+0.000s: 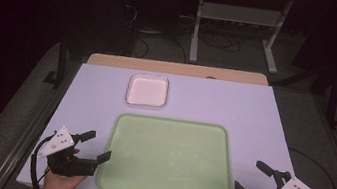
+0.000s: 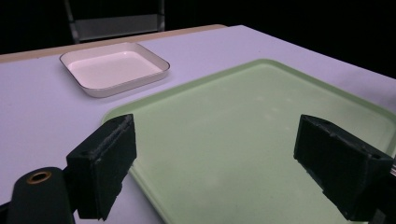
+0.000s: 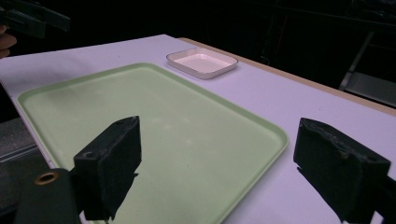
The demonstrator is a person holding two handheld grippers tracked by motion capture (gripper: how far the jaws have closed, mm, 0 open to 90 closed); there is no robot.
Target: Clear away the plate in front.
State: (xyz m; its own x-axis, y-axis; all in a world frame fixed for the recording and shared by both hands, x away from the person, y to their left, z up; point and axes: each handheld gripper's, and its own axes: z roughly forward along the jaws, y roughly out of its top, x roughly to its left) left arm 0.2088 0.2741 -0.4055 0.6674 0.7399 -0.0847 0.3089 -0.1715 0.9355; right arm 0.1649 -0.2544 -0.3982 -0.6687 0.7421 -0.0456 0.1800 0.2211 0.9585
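A large pale green tray (image 1: 169,158) is lying flat on the white counter (image 1: 255,112), toward the near edge, and the two tools are flanking it. The left tool (image 1: 95,146) is sitting just off the tray's near left corner, held in a hand (image 1: 59,184) coming up from the bottom of the high view, its jaws standing wide apart with nothing between them and pointing toward the tray's left rim. In the left gripper view the green tray (image 2: 243,140) is spreading out just ahead between the two black jaws, its near corner lying close under the left jaw. The right tool (image 1: 253,178) is resting just off the tray's near right corner, its jaws likewise spread apart and gripping nothing, angled toward the tray. In the right gripper view the tray (image 3: 154,116) is lying ahead and to the left, its rim passing between the jaws. Beyond the tray's far edge, a little left of centre and apart from it, a small white rectangular dish (image 1: 147,90) is sitting on the counter, well away from both tools.
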